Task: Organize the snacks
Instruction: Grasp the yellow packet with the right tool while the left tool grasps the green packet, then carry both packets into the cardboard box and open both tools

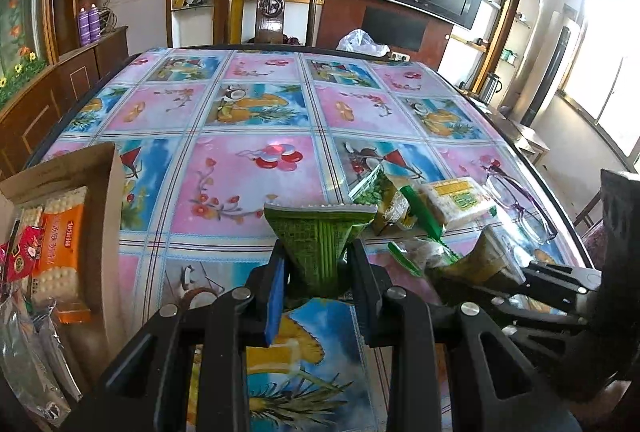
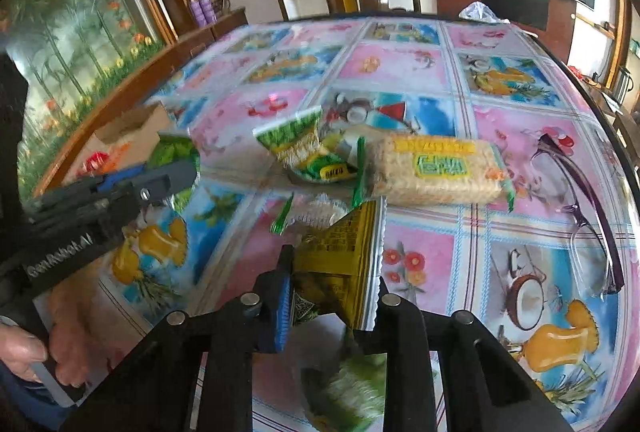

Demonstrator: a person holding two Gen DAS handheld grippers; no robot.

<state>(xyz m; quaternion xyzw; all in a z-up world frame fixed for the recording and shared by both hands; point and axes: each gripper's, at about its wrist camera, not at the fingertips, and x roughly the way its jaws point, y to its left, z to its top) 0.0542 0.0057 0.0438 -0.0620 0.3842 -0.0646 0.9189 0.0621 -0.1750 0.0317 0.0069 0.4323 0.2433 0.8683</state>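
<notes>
My left gripper is shut on a green snack packet, held above the table; it also shows at the left of the right wrist view. My right gripper is shut on a yellow-green snack packet; it shows at the right of the left wrist view. A cardboard box at the left holds an orange cracker pack and other snacks. A pile of loose snacks lies on the table: a large cracker pack and green packets.
Purple-framed glasses lie on the floral tablecloth right of the snack pile. A wooden chair stands behind the table. A white plastic bag sits at the far edge.
</notes>
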